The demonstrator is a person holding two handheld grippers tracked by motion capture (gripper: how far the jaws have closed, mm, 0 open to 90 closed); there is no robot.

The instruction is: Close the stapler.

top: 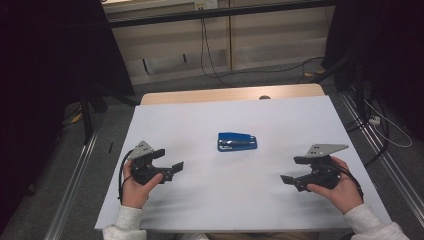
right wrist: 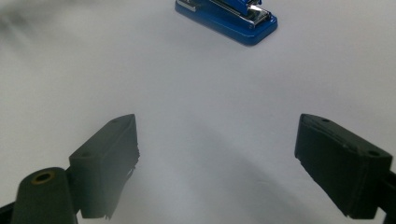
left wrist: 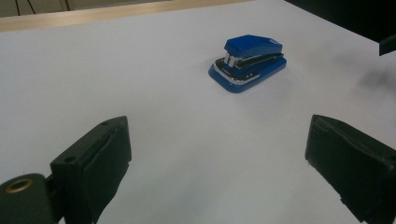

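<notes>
Stapler (top: 237, 141), blue, lies closed on the white table (top: 230, 200) between my two grippers, well apart from both; its far end is cut off at the top of my right gripper view. My left gripper (top: 172, 167) and right gripper (top: 290, 180) both gape wide, holding nothing.

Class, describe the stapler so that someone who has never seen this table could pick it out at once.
Start from the white table and look at its middle, between the left tool and the right tool. There lies the stapler, touched by neither. It is bright blue with a silver metal strip, unlike the black tools.
</notes>
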